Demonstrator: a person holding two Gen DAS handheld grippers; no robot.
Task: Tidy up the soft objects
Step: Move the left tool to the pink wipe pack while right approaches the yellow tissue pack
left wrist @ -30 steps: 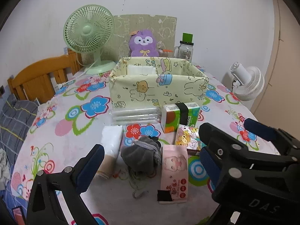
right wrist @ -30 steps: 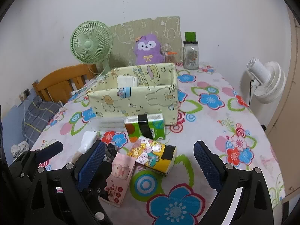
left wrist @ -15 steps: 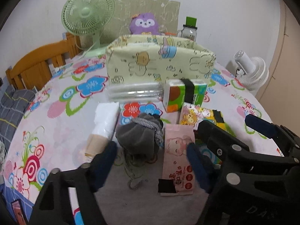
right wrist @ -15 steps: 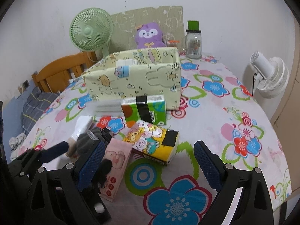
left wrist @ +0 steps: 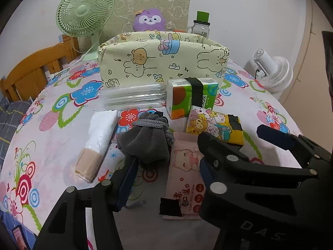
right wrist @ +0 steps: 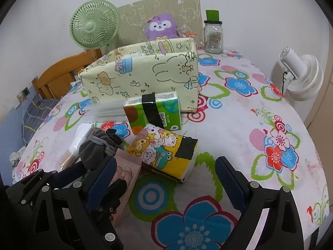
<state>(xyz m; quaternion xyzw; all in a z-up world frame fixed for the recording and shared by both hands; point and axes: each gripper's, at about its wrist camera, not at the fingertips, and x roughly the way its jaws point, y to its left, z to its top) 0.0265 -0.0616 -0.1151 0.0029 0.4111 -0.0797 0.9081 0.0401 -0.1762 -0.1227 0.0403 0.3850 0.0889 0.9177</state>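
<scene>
A grey drawstring pouch [left wrist: 145, 139] lies on the flowered tablecloth, also in the right wrist view [right wrist: 95, 149]. My left gripper [left wrist: 166, 166] is open, its fingers on either side of the pouch's near end. Beside the pouch lie a pink tissue pack [left wrist: 185, 173], a yellow cartoon tissue pack [left wrist: 214, 128], a green tissue pack [left wrist: 191, 98] and a white wrapped roll [left wrist: 97, 139]. A pale yellow fabric box [left wrist: 162, 62] stands behind them. My right gripper [right wrist: 164, 177] is open, above the cloth just before the yellow pack [right wrist: 164, 152].
A clear plastic packet [left wrist: 133, 98] lies against the box front. A green fan [left wrist: 85, 14], purple plush [left wrist: 148, 20] and glass jar [left wrist: 200, 27] stand at the back. A white fan [left wrist: 270, 70] is off the right edge; a wooden chair [left wrist: 33, 68] at left.
Both grippers have moved down and forward toward the objects. My left gripper's fingers have narrowed and now flank the grey pouch.
</scene>
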